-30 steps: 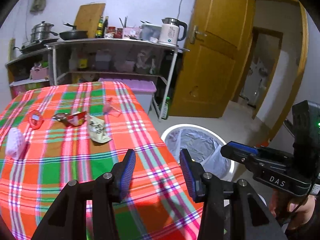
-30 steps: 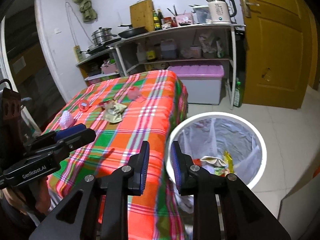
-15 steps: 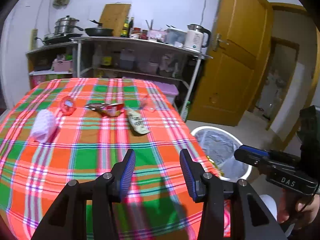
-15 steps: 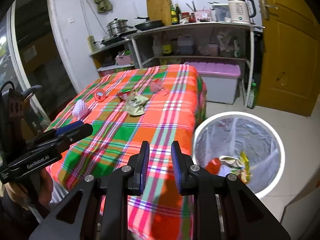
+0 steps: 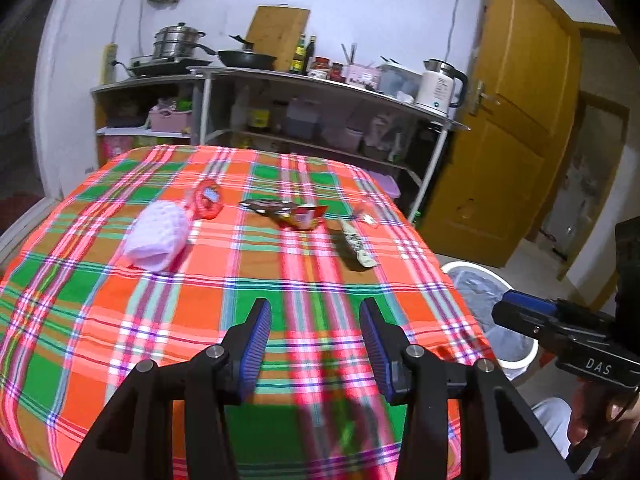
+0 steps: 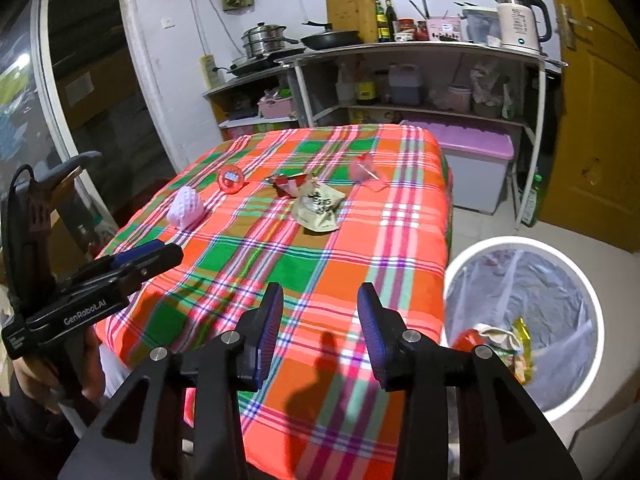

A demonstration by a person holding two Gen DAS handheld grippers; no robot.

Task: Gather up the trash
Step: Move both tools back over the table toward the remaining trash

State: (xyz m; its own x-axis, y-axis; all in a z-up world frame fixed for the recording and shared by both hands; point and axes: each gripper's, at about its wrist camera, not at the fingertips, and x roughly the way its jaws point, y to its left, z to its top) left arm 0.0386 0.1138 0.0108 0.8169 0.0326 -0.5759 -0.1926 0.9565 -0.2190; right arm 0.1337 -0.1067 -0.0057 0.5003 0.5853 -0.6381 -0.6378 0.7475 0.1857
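Note:
On the plaid tablecloth [image 5: 200, 312] [image 6: 360, 240] lie a white foam net [image 5: 157, 240] [image 6: 186, 205], a round red lid [image 5: 208, 200] [image 6: 230, 178], a red snack wrapper [image 5: 298, 214] [image 6: 288, 182], a beige snack packet [image 5: 354, 246] [image 6: 318, 206] and a pink wrapper [image 6: 364, 170]. My left gripper [image 5: 316, 338] hangs open over the table's near edge, nothing between its fingers. My right gripper [image 6: 320, 326] hovers over the near right corner, its jaws opening with nothing between them. A white bin [image 6: 520, 320] [image 5: 486, 308] with a grey liner holds several wrappers.
Steel shelves [image 6: 420, 52] with pots, bottles and a kettle [image 6: 520, 18] stand behind the table. A lilac-lidded storage box [image 6: 476, 160] sits under them. A wooden door [image 5: 516, 120] is at the right. A person's hands hold both grippers at the frame edges.
Both grippers have swung left, from the bin side toward the table. The right gripper's jaws, narrow before, now stand wider apart. The left gripper's gap is unchanged.

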